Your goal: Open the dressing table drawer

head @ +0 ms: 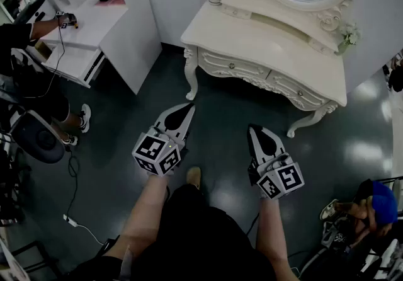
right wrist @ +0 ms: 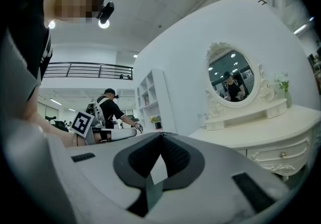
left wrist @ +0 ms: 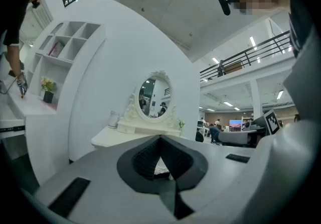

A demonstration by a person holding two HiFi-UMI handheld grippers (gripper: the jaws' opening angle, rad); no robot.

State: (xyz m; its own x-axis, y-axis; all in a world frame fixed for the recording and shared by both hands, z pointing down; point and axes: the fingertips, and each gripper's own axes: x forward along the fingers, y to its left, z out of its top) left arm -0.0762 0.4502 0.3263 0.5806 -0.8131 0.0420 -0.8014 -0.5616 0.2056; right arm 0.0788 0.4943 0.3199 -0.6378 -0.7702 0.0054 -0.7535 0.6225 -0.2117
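While the drawer point(head: 234, 67) is sitting closed in the front of the table point(head: 264, 40), well ahead of me, I am holding the left gripper point(head: 184, 111) and right gripper point(head: 254, 131) level, both clenched on nothing, aiming for the approach.

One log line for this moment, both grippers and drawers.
stage: pre-contact | left gripper: shut, empty | right gripper: shut, empty | dressing table drawers: closed, untouched

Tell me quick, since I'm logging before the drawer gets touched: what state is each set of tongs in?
Left tongs: closed, holding nothing.
Right tongs: closed, holding nothing.
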